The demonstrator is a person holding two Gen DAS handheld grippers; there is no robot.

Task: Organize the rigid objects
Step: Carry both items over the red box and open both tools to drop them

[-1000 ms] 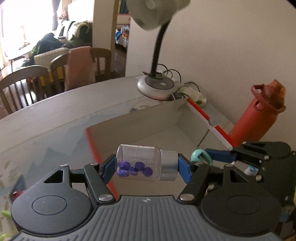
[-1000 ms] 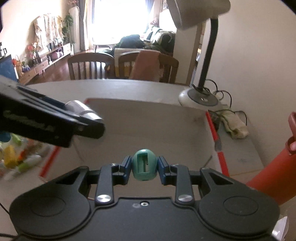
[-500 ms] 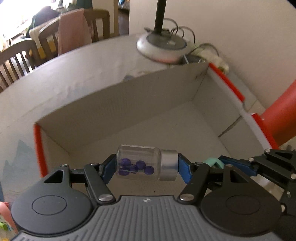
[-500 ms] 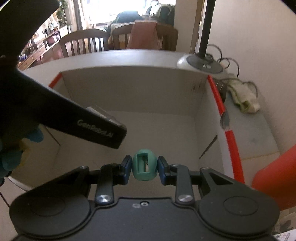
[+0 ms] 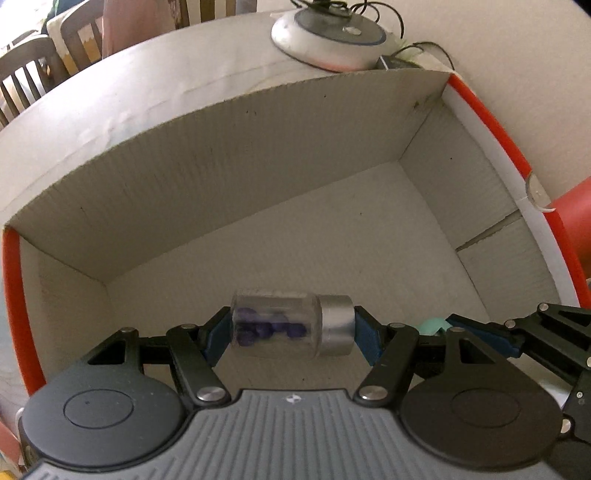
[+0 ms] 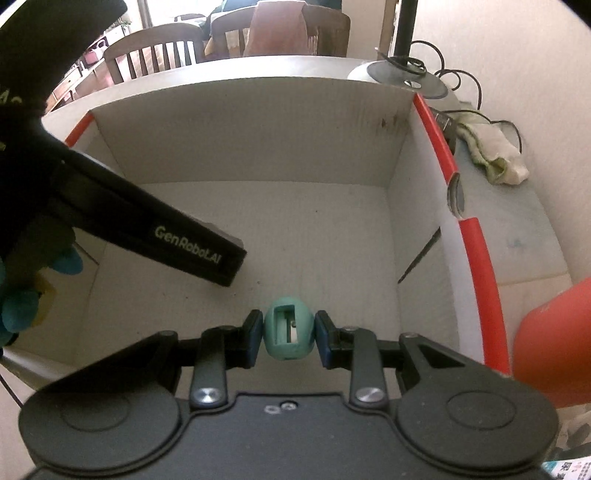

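Both jaws clamped: left jar [image 5: 280, 328] | right sharpener [image 6: 289, 328] | over box [image 5: 221, 147] | table [image 5: 147, 85], chairs [image 6: 155, 51]

Jar [image 5: 288, 325] and sharpener [image 6: 289, 334] side by side over box [image 5: 221, 158]; lamp base [image 5: 328, 35] behind.

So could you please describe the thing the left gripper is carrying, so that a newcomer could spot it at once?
Find the open cardboard box with red edges, in front of the lamp base. Above its floor, the left gripper clamps a small clear jar end to end, lying sideways. Its silver cap and dark blue beads set it apart from the green pencil sharpener in the right gripper.
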